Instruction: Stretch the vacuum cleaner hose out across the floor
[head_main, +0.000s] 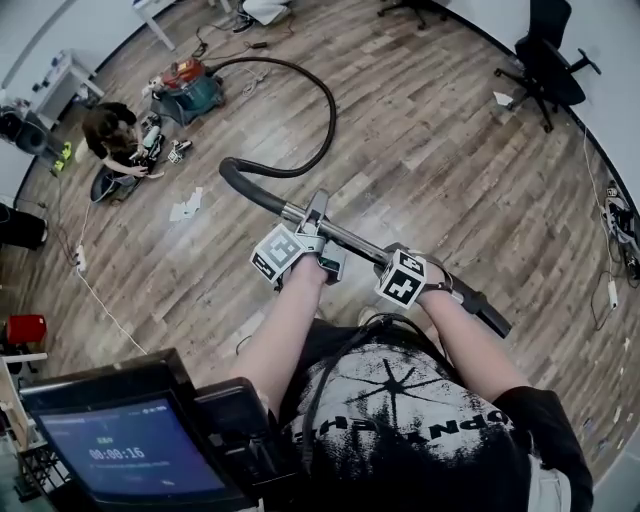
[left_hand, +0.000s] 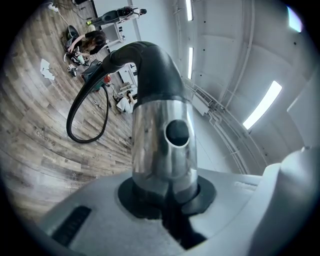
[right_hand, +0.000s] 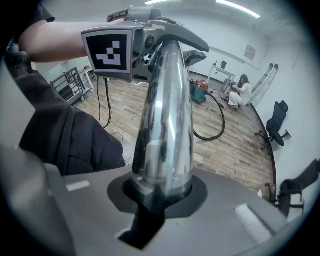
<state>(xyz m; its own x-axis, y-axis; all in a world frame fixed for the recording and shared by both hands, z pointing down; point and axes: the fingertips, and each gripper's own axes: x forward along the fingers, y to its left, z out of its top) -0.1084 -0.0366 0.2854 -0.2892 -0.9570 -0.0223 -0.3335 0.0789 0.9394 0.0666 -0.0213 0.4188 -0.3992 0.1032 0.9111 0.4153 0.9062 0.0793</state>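
Note:
The vacuum cleaner (head_main: 190, 88) stands far off at the upper left of the wooden floor. Its black hose (head_main: 325, 110) arcs from it in a wide loop to a curved black cuff (head_main: 235, 178) on a shiny metal tube (head_main: 352, 239). Both grippers hold that tube in front of me: my left gripper (head_main: 312, 245) is shut on it near the cuff, and my right gripper (head_main: 420, 282) is shut on it nearer the black end (head_main: 490, 315). In the left gripper view the metal tube (left_hand: 162, 145) rises from my left gripper (left_hand: 165, 200). The right gripper view shows the metal tube (right_hand: 167, 125) clamped in my right gripper (right_hand: 162, 200).
A person (head_main: 112, 138) crouches on the floor beside the vacuum cleaner, with papers (head_main: 185, 207) nearby. Office chairs (head_main: 545, 60) stand at the upper right and cables (head_main: 618, 225) lie along the right wall. A screen (head_main: 120, 450) sits at the lower left.

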